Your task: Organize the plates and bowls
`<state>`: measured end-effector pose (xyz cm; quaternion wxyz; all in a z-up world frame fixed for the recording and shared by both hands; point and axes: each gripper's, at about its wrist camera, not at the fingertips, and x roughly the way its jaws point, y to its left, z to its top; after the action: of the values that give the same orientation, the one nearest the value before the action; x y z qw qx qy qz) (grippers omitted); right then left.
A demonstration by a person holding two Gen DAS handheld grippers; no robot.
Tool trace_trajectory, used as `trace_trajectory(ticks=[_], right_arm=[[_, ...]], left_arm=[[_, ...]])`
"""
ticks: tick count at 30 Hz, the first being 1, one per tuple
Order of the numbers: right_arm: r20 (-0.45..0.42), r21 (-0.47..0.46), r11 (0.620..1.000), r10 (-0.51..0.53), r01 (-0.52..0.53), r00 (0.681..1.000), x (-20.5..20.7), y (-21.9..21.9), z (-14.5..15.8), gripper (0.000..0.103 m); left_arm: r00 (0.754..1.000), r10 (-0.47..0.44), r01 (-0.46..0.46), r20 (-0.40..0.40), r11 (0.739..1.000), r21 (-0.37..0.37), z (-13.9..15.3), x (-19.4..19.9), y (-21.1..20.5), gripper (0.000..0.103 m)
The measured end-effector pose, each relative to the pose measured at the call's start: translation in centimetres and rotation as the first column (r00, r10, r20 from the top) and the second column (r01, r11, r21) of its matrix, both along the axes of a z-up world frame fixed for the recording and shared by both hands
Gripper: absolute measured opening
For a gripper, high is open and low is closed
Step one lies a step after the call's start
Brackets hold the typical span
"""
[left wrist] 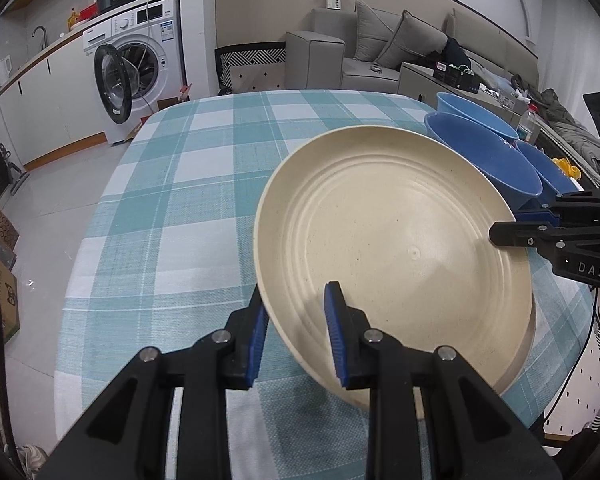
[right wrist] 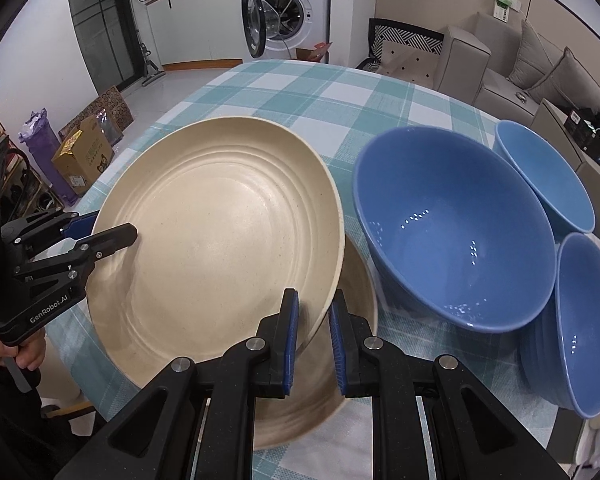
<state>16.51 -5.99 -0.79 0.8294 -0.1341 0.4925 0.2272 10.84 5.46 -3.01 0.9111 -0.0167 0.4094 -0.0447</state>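
Both grippers pinch opposite rims of the upper cream plate point(right wrist: 220, 232), the left gripper point(left wrist: 296, 344) and right gripper point(right wrist: 313, 340) holding it tilted over a second plate point(right wrist: 352, 360) near the table's point(right wrist: 320, 92) right edge beside three blue bowls point(right wrist: 456, 232), so stacking is under way and the next move likely calls for lowering it level.

Both views are evenly and fairly brightly lit by soft indoor light from above. Shadows are faint: a soft grey one falls inside the cream plate point(left wrist: 396, 248) beside each gripper finger. Small white specks of glare dot the inside of the large blue bowl point(right wrist: 456, 232). Fisheye distortion bends the checked tabletop point(left wrist: 172, 200) and the walls, and black vignetting fills the corners. Focus is sharp through the middle; the washing machine point(right wrist: 288, 4) and far room edges look slightly soft.
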Motion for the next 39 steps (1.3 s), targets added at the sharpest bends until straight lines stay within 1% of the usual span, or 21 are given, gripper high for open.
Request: trace_trajectory(ticks=[9,21,32,39], right_arm=[[-0.016,-0.032,0.999,-0.013,0.013,1.000,0.0,-1.0,-1.0,0.016],[-0.024,-0.086,0.996,-0.021,0.019,0.999,-0.3,-1.2,-1.7,0.016],[-0.017,-0.125,0.992,-0.017,0.015,1.000,-0.7,-0.7,-1.0,0.016],[-0.024,-0.146,0.989,-0.015,0.012,1.000,-1.2,-0.8,-1.1,0.016]], left_arm=[[1.000,-0.020,0.020,-0.013,1.000,0.008,-0.7,0.1,-1.3,0.026],[0.999,-0.035,0.036,-0.033,0.999,0.010,-1.5,0.2,-2.1,0.026],[0.998,-0.048,0.048,-0.043,0.999,0.003,-1.4,0.1,-2.2,0.027],[0.996,-0.062,0.063,-0.057,0.998,0.017,-1.8,0.2,-2.6,0.028]])
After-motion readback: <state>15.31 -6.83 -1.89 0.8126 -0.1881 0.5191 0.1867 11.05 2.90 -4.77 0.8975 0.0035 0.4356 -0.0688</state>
